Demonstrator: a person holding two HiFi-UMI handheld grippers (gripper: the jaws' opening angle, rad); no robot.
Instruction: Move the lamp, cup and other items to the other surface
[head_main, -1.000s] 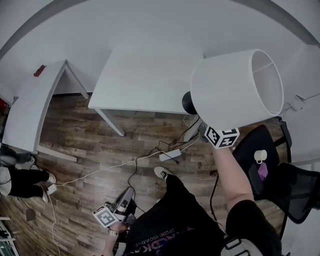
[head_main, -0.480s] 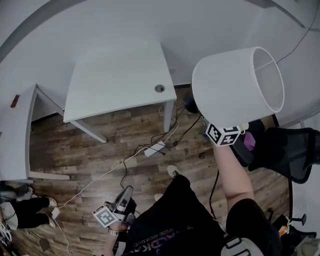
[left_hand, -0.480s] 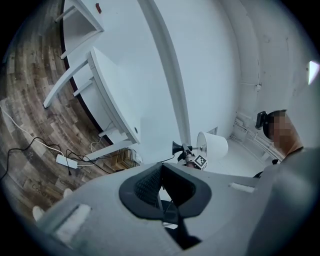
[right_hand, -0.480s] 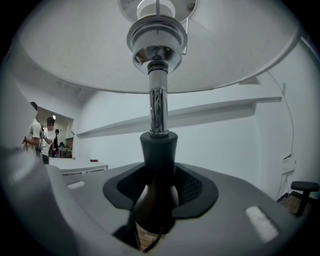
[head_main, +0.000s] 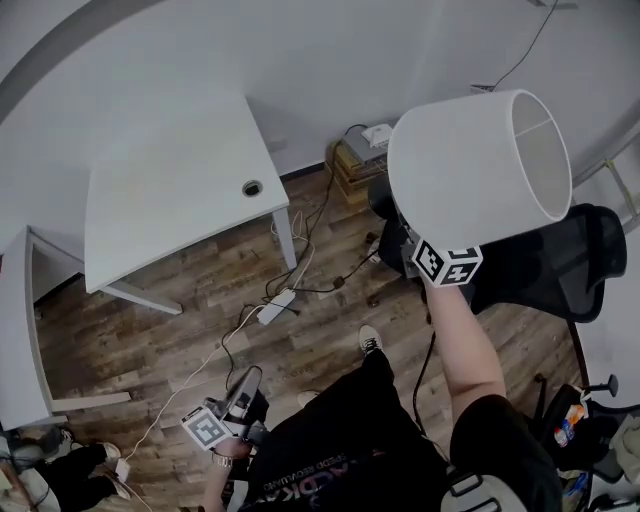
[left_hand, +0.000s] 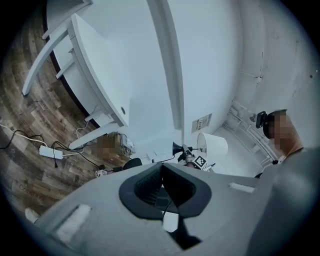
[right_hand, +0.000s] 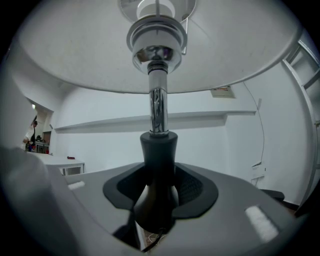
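Around you is a white-walled room with a wood floor (head_main: 200, 310), and the only broad surface close by is the white table (head_main: 160, 190), down and to the left of the lamp in the head view. Its top looks bare, apart from a cable hole near one corner. It is probably where the lamp goes, though nothing shows that for certain. A black office chair (head_main: 545, 270) sits on the far side, under your right arm.

The lamp (head_main: 470, 165) is in the air, well apart from the table. Its long axis lies roughly level, in line with the jaws. The open end of the shade points up and right, away from the table, and the dark base end is nearer to it. So the coming move turns on swinging the lamp left and standing it upright.

Your right gripper (right_hand: 159, 185) is closed on the lamp's dark neck, with the chrome stem rising straight ahead. Your left gripper (left_hand: 161, 175) hangs low by your hip with its pads together and nothing in them, far from the lamp.

Cables (head_main: 310, 225) and a power strip (head_main: 275, 307) lie on the floor between you and the table, so watch your feet.
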